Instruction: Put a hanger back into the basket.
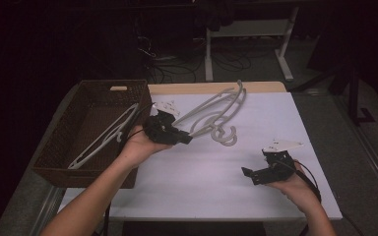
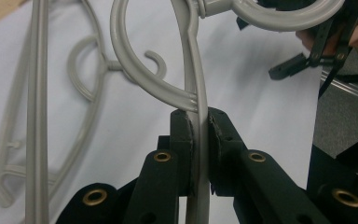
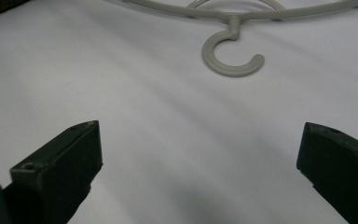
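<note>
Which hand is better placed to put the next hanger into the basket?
Left: its gripper is shut on a grey hanger beside the wicker basket. The right gripper is open, empty, farther away.

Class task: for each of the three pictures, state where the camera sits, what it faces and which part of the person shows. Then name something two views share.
High view: above the table, looking down; both forearms, left gripper, right gripper.
Left gripper view: rides the left gripper, jaws clamping a grey hanger.
Right gripper view: rides the right gripper, jaws open, facing another hanger's hook.
Shared: the held hanger, in the high and left gripper views.
</note>
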`<state>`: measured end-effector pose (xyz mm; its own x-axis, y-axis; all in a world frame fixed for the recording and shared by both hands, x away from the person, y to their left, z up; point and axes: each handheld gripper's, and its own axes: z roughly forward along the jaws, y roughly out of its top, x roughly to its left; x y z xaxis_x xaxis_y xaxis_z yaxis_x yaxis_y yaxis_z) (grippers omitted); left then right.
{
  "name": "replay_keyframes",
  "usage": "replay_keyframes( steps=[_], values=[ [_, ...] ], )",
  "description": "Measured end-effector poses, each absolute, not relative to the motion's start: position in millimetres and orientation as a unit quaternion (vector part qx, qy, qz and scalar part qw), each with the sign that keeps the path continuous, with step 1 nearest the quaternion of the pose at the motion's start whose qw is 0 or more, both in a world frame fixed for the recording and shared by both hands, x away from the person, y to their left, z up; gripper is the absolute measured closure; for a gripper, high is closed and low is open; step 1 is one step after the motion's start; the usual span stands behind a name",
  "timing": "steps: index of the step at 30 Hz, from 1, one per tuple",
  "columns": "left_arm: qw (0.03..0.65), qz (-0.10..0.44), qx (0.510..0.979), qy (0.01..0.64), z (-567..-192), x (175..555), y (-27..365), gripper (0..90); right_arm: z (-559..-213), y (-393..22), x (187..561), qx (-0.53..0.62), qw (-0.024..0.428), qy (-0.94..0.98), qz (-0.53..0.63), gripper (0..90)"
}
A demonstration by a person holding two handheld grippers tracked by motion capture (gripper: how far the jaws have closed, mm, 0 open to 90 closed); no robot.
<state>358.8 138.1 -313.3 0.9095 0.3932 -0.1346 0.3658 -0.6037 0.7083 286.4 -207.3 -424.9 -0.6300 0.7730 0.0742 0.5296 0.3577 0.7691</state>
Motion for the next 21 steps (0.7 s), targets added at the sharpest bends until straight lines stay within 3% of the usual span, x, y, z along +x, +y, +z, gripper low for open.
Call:
replay_keyframes(
  steps=[10, 21],
  values=[
    [0.4, 0.036, 0.892, 0.209, -277, 367, 164, 81.9, -429, -203, 288, 0.399, 0.148, 0.813, 0.396, 0.0],
    [0.403, 0.058, 0.884, 0.229, -254, 374, 224, 81.8, -429, -207, 289, 0.406, 0.15, 0.81, 0.395, 0.0]
  ],
)
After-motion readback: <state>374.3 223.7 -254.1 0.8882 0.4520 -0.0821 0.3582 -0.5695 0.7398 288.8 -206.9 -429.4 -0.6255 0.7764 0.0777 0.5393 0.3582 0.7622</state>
